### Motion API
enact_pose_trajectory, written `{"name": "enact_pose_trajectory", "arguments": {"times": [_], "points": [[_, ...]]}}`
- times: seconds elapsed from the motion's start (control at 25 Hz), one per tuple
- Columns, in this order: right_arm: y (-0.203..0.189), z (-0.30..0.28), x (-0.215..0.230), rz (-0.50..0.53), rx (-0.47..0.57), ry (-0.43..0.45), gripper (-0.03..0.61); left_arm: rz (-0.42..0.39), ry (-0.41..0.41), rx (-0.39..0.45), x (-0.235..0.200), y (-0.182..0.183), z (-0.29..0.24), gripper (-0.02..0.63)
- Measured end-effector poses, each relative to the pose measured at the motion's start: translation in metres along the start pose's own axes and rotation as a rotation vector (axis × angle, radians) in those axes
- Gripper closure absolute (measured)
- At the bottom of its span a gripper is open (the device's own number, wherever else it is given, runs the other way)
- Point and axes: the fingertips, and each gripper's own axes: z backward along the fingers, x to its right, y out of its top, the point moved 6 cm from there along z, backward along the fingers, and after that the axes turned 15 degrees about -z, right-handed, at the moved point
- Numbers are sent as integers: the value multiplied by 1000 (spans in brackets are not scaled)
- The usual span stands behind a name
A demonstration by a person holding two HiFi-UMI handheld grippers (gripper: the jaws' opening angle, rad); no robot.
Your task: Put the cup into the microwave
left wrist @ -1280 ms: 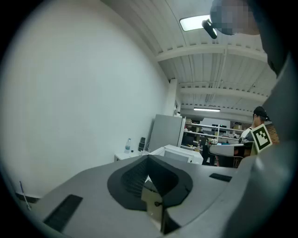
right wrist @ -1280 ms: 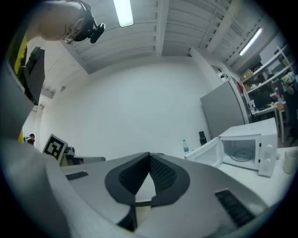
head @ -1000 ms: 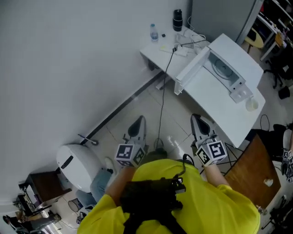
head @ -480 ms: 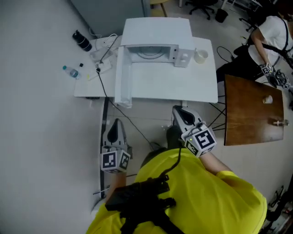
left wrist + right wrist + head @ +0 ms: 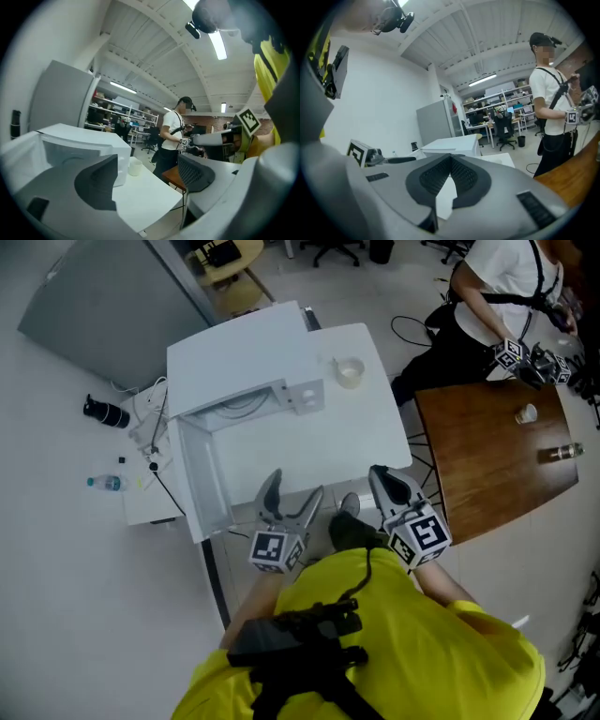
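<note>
A pale translucent cup stands on the white table, just right of the white microwave. The microwave's door hangs open toward me on its left side. My left gripper hovers at the table's near edge in front of the microwave; its jaws are opening, with nothing between them. My right gripper is shut and empty over the table's near right corner. Both are well short of the cup.
A brown wooden table at the right carries a small cup and a bottle. Another person stands beyond it. A low side table at the left holds a bottle, a black flask and cables. A grey cabinet is behind.
The view has swung round and the white table with the microwave has come close. Both grippers moved up to its near edge. The left jaws have gone from shut to spread.
</note>
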Motion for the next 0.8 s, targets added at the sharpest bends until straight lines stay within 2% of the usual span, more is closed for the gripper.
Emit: {"name": "enact_pose_trajectory", "arguments": {"times": [0.08, 0.16, 0.32, 0.4, 0.52, 0.68, 0.8], "points": [[7, -11, 29, -22, -15, -28, 572, -9, -67, -14, 11, -19, -66, 221], [11, -22, 56, -37, -34, -49, 574, -18, -107, -33, 19, -42, -133, 175], [12, -39, 118, -71, -71, -118, 574, -81, -81, -72, 16, -94, -262, 175], [10, -46, 143, -83, -92, -157, 572, -49, -47, -130, 5, -121, -312, 158], [1, -61, 175, -118, -131, -197, 572, -46, -30, -196, -4, -150, -366, 156], [-18, -73, 192, -148, -172, -230, 572, 6, 42, -215, -17, -171, -406, 152], [-25, -74, 190, -176, -156, -261, 572, 15, 102, -219, -30, -180, -428, 123]]}}
